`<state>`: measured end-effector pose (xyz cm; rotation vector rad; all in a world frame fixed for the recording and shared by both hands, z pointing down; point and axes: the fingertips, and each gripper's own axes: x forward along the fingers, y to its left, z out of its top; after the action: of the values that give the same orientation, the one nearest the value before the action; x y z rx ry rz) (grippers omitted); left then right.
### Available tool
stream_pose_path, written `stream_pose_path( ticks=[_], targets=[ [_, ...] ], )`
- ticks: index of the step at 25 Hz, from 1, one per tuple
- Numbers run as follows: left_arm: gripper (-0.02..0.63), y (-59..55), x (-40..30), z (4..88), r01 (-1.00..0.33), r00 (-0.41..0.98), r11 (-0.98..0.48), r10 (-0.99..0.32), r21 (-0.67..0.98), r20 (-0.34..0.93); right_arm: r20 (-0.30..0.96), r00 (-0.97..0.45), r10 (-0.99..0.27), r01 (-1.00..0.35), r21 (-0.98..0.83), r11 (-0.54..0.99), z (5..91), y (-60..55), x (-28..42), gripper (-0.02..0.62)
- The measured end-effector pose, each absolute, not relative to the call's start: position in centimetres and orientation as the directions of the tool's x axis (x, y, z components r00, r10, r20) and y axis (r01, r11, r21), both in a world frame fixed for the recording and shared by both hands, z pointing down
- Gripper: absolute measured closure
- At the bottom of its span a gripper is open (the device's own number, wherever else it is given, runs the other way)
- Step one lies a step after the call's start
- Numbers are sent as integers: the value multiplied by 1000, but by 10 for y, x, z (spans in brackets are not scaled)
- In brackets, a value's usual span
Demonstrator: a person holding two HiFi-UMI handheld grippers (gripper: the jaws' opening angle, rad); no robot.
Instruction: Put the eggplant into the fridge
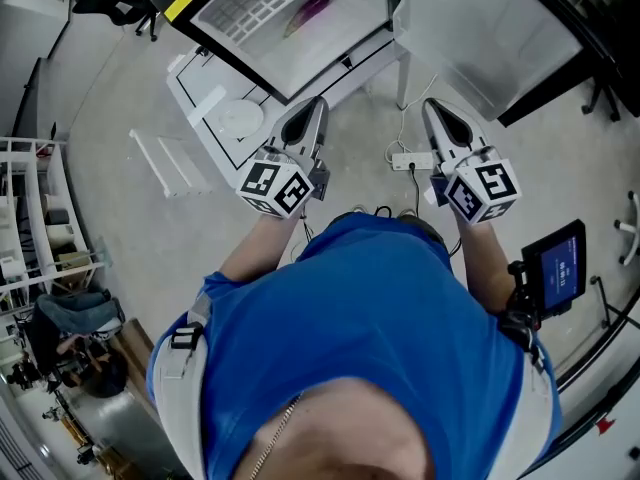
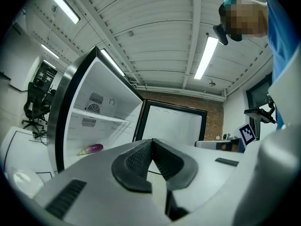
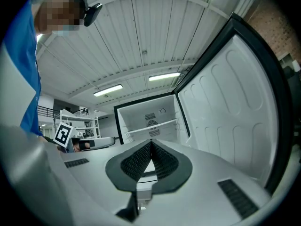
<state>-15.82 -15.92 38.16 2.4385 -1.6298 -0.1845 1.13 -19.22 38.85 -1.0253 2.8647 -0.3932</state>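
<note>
Nearest, at 6 o'clock in the head view, is the person's blue shirt (image 1: 390, 308), with both arms reaching forward. The left gripper (image 1: 314, 104) has its jaws pressed together on nothing, its ribbed pads meeting in the left gripper view. The right gripper (image 1: 433, 106) is likewise closed and empty. A white power strip (image 1: 412, 160) lies on the floor between them.

Beyond, at 12 o'clock, the fridge (image 1: 300, 58) stands open, with its door (image 1: 470, 28) swung out to about 1 o'clock of the right gripper. The eggplant (image 1: 311, 10) lies inside on the compartment floor, below a white shelf (image 2: 101, 117), at 12 o'clock of the left gripper and well apart from both grippers. Nothing else shows in that compartment, so the task looks done bar closing the door.

The eggplant looks light and firm, but its glossy purple skin is probably slippery and easy to bruise. A moderate grip across the thick middle should hold better than one at the tapered green stem end.
</note>
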Motion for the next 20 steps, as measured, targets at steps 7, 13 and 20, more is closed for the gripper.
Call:
stream_pose_path(
  ticks=[7,13,20],
  targets=[
    [598,-159,-166,386,-887,403,-389,-915,248,3,22,-761,-648,-633,-246,734,387,-189,3,594],
    [598,-160,-165,388,-878,421,-405,-907,254,7,25,-747,-664,-650,-238,722,386,-187,5,594],
    [597,-168,-160,388,-861,451,-436,-892,261,0,24,-724,-690,-675,-234,700,387,-191,13,594]
  ],
)
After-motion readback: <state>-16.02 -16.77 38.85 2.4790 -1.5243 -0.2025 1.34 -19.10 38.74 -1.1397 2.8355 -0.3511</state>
